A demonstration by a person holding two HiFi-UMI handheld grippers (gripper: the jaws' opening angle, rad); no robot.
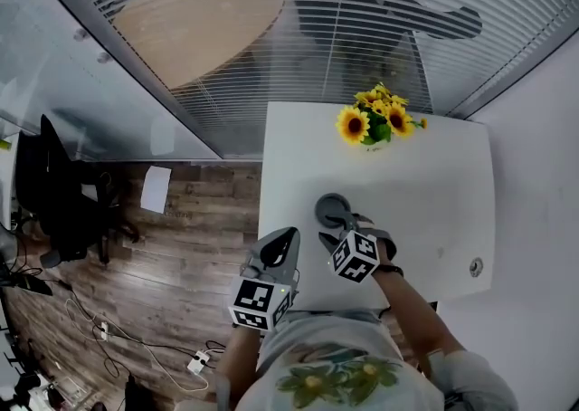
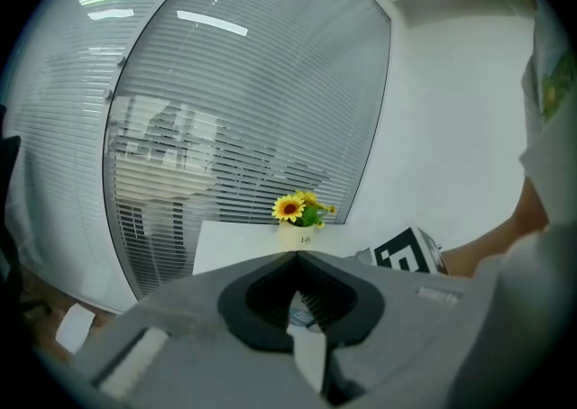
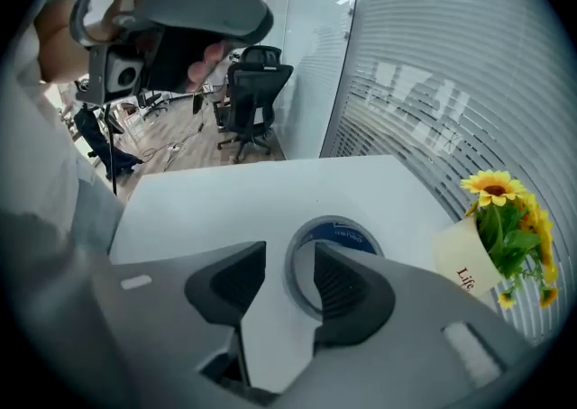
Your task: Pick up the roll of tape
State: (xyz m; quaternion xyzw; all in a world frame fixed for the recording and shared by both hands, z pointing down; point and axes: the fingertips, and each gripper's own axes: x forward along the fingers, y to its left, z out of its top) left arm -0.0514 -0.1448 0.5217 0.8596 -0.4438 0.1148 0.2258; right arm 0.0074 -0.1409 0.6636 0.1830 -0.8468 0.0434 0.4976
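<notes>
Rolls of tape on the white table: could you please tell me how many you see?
1. The roll of tape lies flat on the white table at the fingers of the right gripper; the arms may hide others.

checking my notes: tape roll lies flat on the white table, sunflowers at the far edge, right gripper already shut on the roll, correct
The right gripper is not shut on the tape roll: the right gripper view shows its fingers apart, the roll's wall between them unpressed. The roll does lie flat on the white table, sunflowers at the far edge.
</notes>
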